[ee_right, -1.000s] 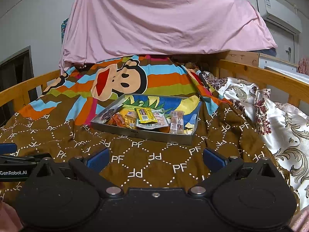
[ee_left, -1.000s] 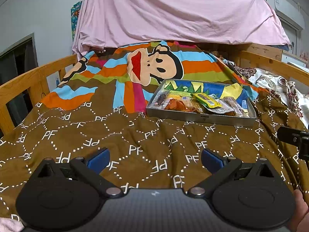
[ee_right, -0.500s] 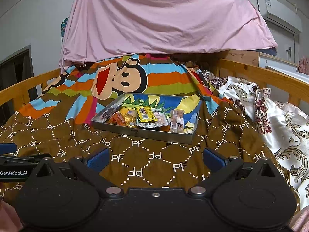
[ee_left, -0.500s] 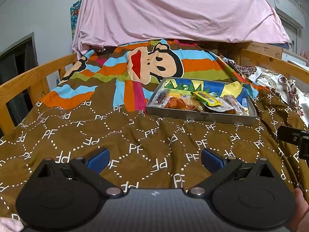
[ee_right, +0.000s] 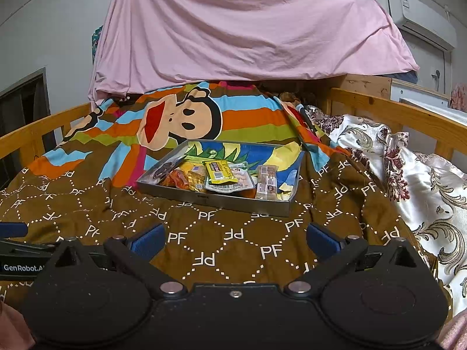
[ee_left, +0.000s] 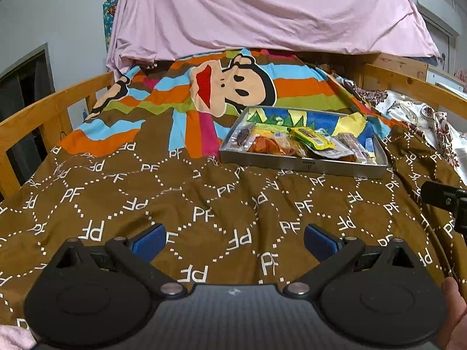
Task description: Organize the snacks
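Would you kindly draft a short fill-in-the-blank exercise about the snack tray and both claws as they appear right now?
1. The snack packets lie in a metal tray that rests on a ____ blanket printed with PF.
2. The topmost packet in the tray is ____ in colour.
3. The left claw and the right claw are both ____ and hold nothing.

Missing words: brown; yellow; open

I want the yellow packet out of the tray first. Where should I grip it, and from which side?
Probably from above. The yellow packet lies flat on top of the other snacks in the metal tray, so nothing covers it. Pinch across its narrow width near the middle; the tray wall blocks a low approach from the front.
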`<state>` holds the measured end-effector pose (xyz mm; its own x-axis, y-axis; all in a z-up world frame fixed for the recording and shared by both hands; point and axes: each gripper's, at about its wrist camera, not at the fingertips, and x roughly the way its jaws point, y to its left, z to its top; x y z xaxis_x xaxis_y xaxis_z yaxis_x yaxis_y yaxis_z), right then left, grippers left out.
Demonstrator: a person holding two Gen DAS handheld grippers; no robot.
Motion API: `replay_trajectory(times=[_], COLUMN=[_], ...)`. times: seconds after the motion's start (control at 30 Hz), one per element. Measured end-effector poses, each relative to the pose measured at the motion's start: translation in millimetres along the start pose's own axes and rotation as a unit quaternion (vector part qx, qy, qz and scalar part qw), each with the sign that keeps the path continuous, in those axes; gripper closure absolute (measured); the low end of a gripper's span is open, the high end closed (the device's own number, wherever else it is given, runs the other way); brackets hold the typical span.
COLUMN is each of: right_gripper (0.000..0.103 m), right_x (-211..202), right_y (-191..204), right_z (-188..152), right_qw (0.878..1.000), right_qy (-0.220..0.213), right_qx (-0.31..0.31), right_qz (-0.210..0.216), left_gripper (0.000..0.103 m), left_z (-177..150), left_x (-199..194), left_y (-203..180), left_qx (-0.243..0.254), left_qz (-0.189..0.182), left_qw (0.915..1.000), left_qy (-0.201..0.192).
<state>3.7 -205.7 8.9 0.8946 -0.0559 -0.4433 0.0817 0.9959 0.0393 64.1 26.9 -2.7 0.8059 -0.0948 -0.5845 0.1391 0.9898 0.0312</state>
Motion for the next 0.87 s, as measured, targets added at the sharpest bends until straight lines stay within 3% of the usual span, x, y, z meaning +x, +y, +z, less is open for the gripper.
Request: replay_trajectory(times=[0.13, 0.87], right_gripper=[0.001, 0.001], right_x=[0.2, 0.5], right_y=[0.5, 1.1], right_z=[0.7, -0.6], right_qw=[1.000, 1.000], right_qy=[0.000, 0.001], right_qx=[0.000, 0.000], right_qz=[0.000, -0.001], left_gripper=[0.000, 0.000], left_z=[0.8, 3.9], left_x=[3.3, 4.6], left_y=[0.4, 0.1], left_qx=[-0.001, -0.002], left_qz=[-0.004, 0.009], left_qw=[0.9998, 0.9996], left_qy=[0.019, 0.027])
